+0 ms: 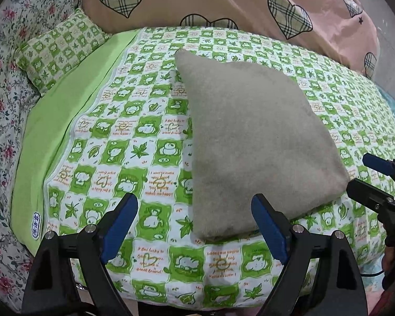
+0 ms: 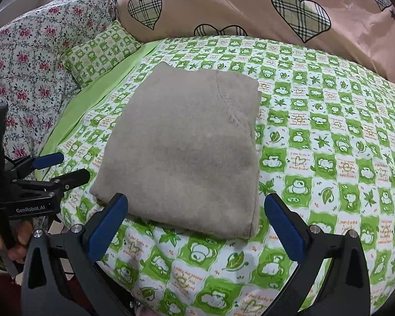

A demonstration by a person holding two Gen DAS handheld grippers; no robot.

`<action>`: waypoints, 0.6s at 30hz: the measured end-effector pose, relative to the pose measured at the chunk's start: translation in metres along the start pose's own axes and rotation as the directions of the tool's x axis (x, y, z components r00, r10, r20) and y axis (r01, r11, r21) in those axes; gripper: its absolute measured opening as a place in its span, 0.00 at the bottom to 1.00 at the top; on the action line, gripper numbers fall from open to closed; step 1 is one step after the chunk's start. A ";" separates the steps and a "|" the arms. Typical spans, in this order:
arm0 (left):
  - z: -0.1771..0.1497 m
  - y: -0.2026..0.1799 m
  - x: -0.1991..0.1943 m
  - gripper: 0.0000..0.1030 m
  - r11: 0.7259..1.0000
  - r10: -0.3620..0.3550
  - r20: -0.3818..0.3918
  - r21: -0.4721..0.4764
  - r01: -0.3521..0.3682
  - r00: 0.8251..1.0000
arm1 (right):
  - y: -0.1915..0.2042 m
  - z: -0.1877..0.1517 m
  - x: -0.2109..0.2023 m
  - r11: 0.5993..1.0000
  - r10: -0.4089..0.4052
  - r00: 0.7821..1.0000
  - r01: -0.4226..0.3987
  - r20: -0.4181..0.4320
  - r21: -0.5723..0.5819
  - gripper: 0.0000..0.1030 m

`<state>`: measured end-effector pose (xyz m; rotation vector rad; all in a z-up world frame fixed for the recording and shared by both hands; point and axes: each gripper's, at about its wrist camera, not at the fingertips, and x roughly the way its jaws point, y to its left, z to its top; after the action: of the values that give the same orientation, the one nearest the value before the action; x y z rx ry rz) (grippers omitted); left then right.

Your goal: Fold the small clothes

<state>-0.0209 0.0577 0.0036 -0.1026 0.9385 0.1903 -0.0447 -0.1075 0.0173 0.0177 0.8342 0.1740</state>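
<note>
your folded grey garment (image 1: 258, 142) lies flat in a neat rectangle on the green frog-print bedsheet (image 1: 134, 158), near the front edge of the bed. your left gripper (image 1: 194, 226) hangs just in front of the garment's near left corner with its jaws spread wide and nothing between the blue pads (image 1: 118, 226); its right pad sits over the cloth's near edge, though you can't tell from this angle whether it touches. your right gripper (image 2: 197, 226) faces the garment's near edge from the other side, jaws likewise wide apart and empty, the cloth's front hem showing between the fingers. in the right wrist view your left gripper appears at the left edge, beside the garment's corner; in the left wrist view your right gripper shows at the far right, just off the cloth. behind the garment a pink duvet with plaid hearts (image 2: 250, 8) is heaped along the back of the bed. a small matching green pillow (image 1: 58, 55) rests at the left on a plain green strip of sheet, against a floral quilt (image 2: 31, 60).
</note>
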 end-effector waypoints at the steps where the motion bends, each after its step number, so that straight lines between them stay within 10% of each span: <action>1: 0.002 0.000 0.001 0.86 1.000 0.002 0.003 -0.001 -0.002 1.000 | -0.001 0.002 0.001 1.000 0.002 1.000 -0.002 -0.002 0.001 1.00; 18: 0.024 -0.004 0.007 0.86 1.000 -0.014 0.033 -0.013 0.014 0.999 | -0.006 0.030 0.028 1.000 0.011 0.999 -0.010 -0.034 0.023 1.00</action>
<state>0.0030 0.0590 0.0119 -0.1180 0.9038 0.1846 -0.0027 -0.1067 0.0163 0.0406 0.8704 0.1750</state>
